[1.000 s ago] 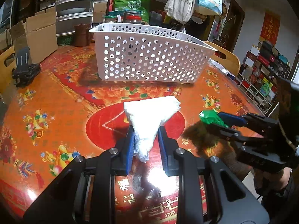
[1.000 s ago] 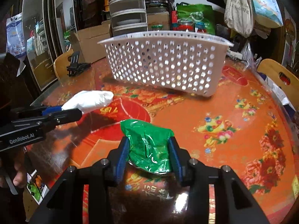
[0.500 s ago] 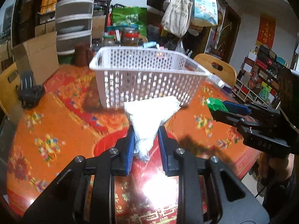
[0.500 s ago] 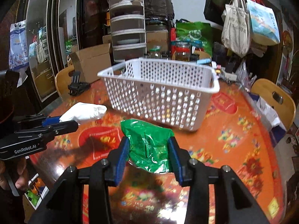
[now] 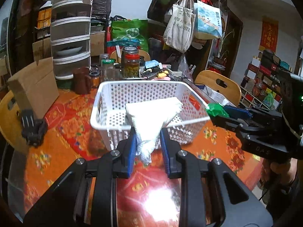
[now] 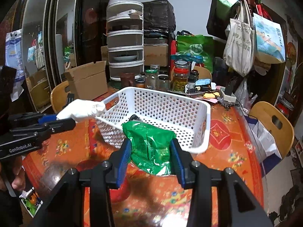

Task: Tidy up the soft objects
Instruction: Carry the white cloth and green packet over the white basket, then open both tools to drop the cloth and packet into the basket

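Observation:
My left gripper (image 5: 148, 140) is shut on a white soft bag (image 5: 151, 117) and holds it up over the near rim of the white perforated basket (image 5: 106, 102). It also shows in the right wrist view (image 6: 83, 109) at the basket's left corner. My right gripper (image 6: 150, 151) is shut on a green crinkly packet (image 6: 149, 141), raised over the near rim of the basket (image 6: 170, 106). The packet's tip shows in the left wrist view (image 5: 215, 109) at the basket's right side. A small dark object (image 6: 134, 117) lies inside the basket.
The basket stands on a round table with a red-orange patterned cloth (image 5: 62, 132). Jars (image 5: 130, 62), a brown mug (image 5: 81, 79), a cardboard box (image 5: 32, 87) and stacked containers (image 5: 70, 43) crowd the far side. A black clip (image 5: 33, 127) lies left. Wooden chairs (image 6: 272, 124) ring the table.
Both grippers have risen and moved forward with their loads, from above the tabletop to over the basket's near rim. The basket's inside has come into view.

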Demonstrator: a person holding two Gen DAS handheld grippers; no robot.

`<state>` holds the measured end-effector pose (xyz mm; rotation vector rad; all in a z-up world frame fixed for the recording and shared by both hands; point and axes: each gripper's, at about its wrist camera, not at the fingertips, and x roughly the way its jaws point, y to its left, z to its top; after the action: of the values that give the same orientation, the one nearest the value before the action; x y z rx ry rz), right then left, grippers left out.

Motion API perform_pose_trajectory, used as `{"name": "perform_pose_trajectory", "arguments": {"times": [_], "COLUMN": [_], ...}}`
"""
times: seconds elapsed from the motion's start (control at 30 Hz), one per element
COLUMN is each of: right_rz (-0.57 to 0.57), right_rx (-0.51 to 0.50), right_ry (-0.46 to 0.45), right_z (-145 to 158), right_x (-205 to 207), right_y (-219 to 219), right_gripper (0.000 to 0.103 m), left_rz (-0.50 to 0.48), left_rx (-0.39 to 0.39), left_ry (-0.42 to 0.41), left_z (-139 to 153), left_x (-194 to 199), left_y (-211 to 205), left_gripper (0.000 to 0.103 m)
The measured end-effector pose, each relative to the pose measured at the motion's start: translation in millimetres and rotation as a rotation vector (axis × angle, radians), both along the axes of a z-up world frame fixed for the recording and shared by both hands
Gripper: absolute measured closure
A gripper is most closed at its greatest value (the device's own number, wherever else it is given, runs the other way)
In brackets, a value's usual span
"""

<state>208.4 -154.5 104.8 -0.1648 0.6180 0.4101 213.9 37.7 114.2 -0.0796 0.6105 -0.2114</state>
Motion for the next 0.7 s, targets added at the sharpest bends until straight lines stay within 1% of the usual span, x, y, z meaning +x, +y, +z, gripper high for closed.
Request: {"name": "perform_pose_trajectory", "arguments": {"times": [0.1,0.3,0.43,0.57,0.7], "right_rz": [-0.008,-0.042,-0.071,-0.085,-0.083], "right_rx": [-0.009,-0.048,-0.063,-0.085,-0.112], "right_ry": [0.021,0.092,0.143,0.209,0.269], "right_z": [3.7,1.3,-9.2,-27.8,-46.5], "right_x": [23.1,79.4,110.4,137.0,154.4], "right_y": [2.3,7.9,8.5,12.4,21.2], "right_gripper": [0.061,0.061,0.061,0.061,0.061], "left_rz": [0.007,0.029,0.044,0.057,0.063], "left_rx": [0.003,0.008,0.021,0.036,0.053], "left_ry": [0.030,0.116,0.177,0.254,0.303], "left_z": [9.3,13.2,1.6,-22.0,-42.9], "left_x": [32.4,100.2,136.5,172.2,192.3], "left_y": [1.5,3.2,2.8,0.2,-4.2], "left_gripper": [0.081,0.081,0.081,0.081,0.080]}}
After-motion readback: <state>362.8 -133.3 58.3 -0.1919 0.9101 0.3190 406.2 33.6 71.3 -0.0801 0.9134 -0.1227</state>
